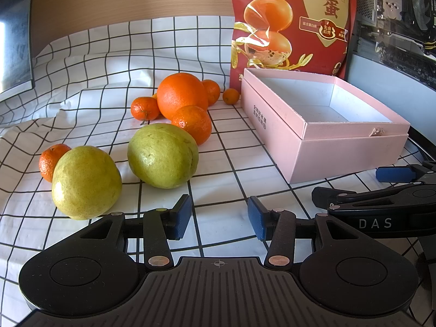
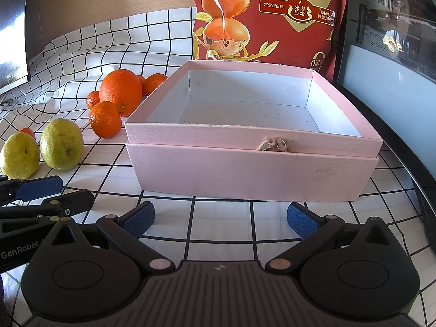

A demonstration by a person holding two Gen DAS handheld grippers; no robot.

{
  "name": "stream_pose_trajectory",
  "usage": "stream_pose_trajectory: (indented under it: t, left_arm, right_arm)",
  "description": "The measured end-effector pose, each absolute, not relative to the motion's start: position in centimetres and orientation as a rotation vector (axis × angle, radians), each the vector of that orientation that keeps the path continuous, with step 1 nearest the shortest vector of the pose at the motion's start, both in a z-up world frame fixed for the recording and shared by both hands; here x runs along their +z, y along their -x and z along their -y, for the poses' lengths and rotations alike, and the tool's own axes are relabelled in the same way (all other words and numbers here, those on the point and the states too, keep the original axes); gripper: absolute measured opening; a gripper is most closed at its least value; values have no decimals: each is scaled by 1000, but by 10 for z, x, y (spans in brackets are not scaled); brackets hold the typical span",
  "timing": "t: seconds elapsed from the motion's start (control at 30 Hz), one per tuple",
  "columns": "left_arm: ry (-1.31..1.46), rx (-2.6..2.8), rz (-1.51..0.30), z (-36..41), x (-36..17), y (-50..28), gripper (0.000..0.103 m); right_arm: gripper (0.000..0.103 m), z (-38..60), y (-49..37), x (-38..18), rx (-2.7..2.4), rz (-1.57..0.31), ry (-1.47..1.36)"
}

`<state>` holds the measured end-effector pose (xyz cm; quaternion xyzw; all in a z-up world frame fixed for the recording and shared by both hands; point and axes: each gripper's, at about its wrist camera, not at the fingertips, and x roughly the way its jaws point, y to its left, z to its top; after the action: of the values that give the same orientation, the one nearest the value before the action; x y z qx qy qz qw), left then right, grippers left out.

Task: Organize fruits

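Left gripper (image 1: 220, 218): jaws apart, nothing between them, held low over the counter (image 1: 234, 229), which wears a white cloth with a black grid.
Right gripper (image 2: 220, 219): jaws wide apart, empty, facing the near wall of the box (image 2: 245, 174); the two grippers sit side by side.

Pears: two, yellow-green, finely speckled. Near pear (image 1: 85, 182) just ahead and left of the left gripper; far pear (image 1: 163, 155) beside it, slightly dented. A tangerine (image 1: 50, 160) peeks out behind the near pear, touching it.

Orange (image 1: 181, 95): large, round, bright, well behind the pears. Small tangerines cluster against it: one in front (image 1: 193, 124), one at left (image 1: 144, 108), one behind (image 1: 212, 91). A smaller one (image 1: 231, 96) sits apart, near the box.

Box: pink card, square, open-topped, white inside, empty; stands right of the fruit, a small tassel on its front wall.

Bag (image 1: 291, 21): red snack pouch, upright behind the box.
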<state>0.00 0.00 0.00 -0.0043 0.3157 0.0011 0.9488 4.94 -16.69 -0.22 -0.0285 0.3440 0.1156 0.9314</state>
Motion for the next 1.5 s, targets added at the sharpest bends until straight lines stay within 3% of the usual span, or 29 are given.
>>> stream_pose_trajectory:
  t: [0.8,1.0,1.2,1.3,1.5]
  left_arm:
    - [1,5,-642,2,0,-1,51]
    - [35,-31,-661,-11,5,0,49]
    - [140,-71,-655,-50,47,12,49]
    - [181,-93,-670,-81,70,17,49]
    - [263,103,-714,-165,88,9,48]
  right_arm:
    - [103,166,-46,-5,245,-706,53]
    - [103,167,-54,1,286,-802,79]
    - [103,165,-58,4,260,-852,74]
    - [97,153,-59,11,296,-915,61]
    - [96,96,-34,40,361,-792,95]
